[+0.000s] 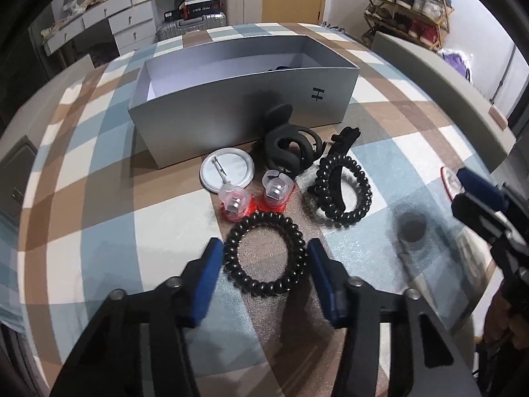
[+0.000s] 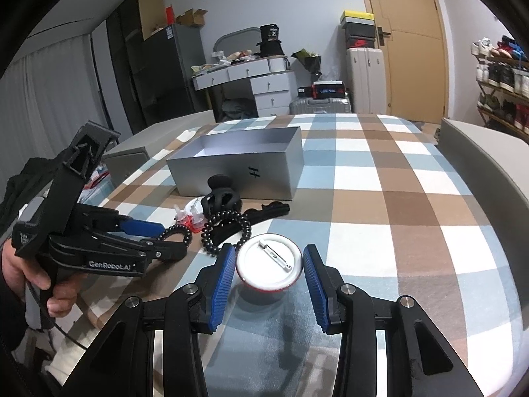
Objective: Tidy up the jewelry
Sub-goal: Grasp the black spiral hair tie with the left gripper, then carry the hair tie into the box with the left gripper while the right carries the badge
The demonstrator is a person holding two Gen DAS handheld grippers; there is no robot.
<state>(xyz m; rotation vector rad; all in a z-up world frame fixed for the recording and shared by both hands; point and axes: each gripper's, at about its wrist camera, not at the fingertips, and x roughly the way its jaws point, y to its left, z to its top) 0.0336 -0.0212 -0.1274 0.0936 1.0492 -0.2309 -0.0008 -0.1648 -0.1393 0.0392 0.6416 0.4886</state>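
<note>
The coil hair tie [image 1: 265, 255] lay flat on the checked table [image 1: 99, 198], between the spread blue pads of the left hand-held gripper [image 1: 266, 258], which held nothing. It looked light, springy and soft, likely to squash and slip, so pinching across one side of the ring seemed the surest hold.

The pin badge [image 2: 268, 261] lay pin side up between the wide-open fingers of the right hand-held gripper [image 2: 268, 264], also ungrasped. Thin, stiff and smooth, it would probably need gripping by its rim.

Beyond lay a second coil tie [image 1: 344, 192], a claw clip [image 1: 291, 142], another badge [image 1: 227, 171] and the open grey box [image 1: 244, 106].
</note>
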